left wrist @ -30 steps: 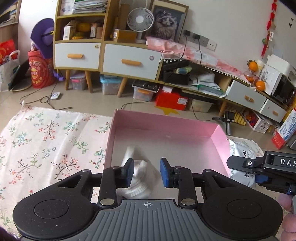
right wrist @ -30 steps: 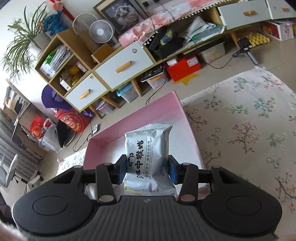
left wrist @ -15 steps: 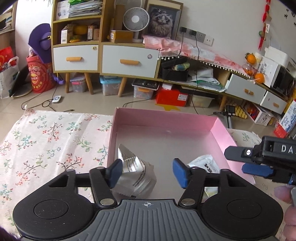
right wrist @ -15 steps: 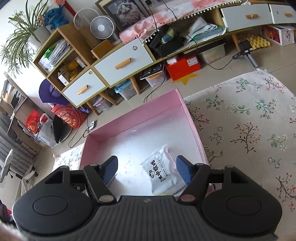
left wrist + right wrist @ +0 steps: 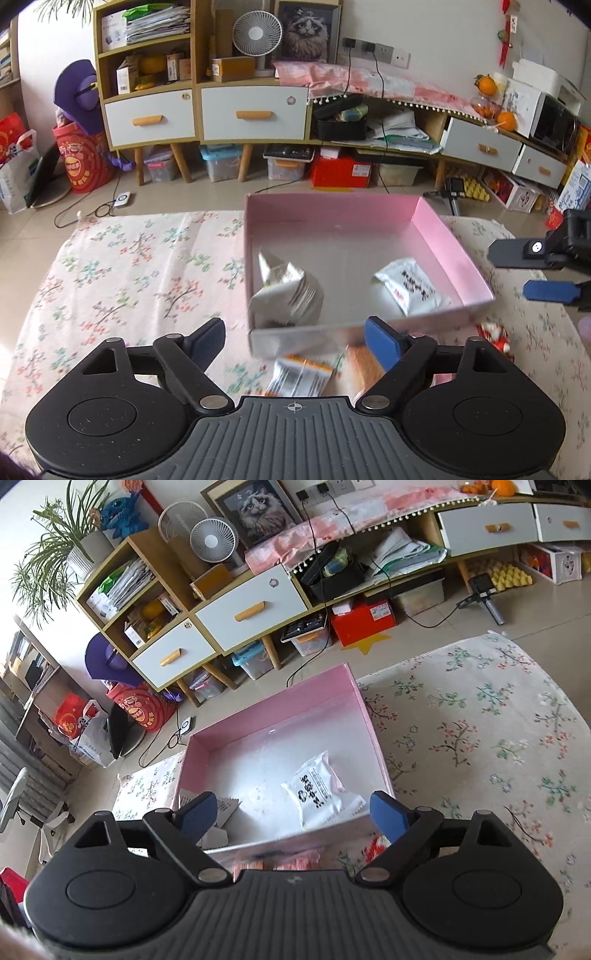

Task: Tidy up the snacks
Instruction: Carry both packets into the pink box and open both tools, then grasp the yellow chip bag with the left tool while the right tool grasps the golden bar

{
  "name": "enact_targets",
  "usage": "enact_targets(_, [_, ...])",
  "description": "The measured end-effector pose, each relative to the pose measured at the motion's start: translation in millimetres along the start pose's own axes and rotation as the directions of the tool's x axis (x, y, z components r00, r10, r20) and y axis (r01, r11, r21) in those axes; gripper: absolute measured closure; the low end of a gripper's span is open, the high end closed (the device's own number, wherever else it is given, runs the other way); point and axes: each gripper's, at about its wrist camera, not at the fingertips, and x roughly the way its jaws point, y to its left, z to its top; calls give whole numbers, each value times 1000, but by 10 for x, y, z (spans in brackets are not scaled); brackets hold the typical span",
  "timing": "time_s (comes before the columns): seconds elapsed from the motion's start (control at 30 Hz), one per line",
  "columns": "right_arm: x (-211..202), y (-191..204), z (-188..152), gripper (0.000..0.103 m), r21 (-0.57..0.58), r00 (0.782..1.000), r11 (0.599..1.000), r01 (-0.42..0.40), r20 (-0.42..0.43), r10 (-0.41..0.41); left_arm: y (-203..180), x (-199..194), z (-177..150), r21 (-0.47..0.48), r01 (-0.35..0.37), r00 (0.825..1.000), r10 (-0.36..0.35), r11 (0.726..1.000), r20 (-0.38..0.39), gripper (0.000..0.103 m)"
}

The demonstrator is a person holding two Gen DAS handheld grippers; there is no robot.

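Pink box (image 5: 448, 236) – floral cloth (image 5: 122, 266) – white pkt (image 5: 319, 790).

pink box (image 5: 454, 236): matt pink cardboard walls, pale smooth floor inside
silvery snack packet (image 5: 286, 291): crinkled foil, glossy
white snack pouch (image 5: 317, 794): smooth plastic film, black print, slight sheen
floral cloth (image 5: 122, 266): woven fabric, matt, printed flowers
left tongs (image 5: 295, 341): matt black plastic arms, blue pads, bright metal pivot pins
cabinet drawers (image 5: 255, 112): white fronts, wood frame, smooth

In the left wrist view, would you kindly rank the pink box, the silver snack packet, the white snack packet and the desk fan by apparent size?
1. pink box
2. silver snack packet
3. white snack packet and desk fan: they look alike, and the fan stands far back, so I leave them unranked.
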Motion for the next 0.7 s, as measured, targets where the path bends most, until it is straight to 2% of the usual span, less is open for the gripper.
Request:
enact_targets(0.23, [-134, -10, -97, 10, -56, 1000, 998, 9, -24, -10, 123, -183, -216, 8, 7, 1000, -7, 1000, -17, 11])
enact_targets(0.4, [-222, 2, -224, 7, -155, 999, 988, -3, -48, -4, 230, -254, -416, 32, 11, 999, -9, 999, -51, 9])
enact_targets(0.57, [-265, 68, -428, 5, -275, 996, 961, -25, -84, 2, 361, -301, -567, 0, 27, 996, -27, 1000, -83, 7])
enact_targets(0.7, [-292, 176, -581, 5, -366, 994, 929, -64, -106, 27, 416, -365, -710, 20, 28, 996, -26, 999, -90, 7])
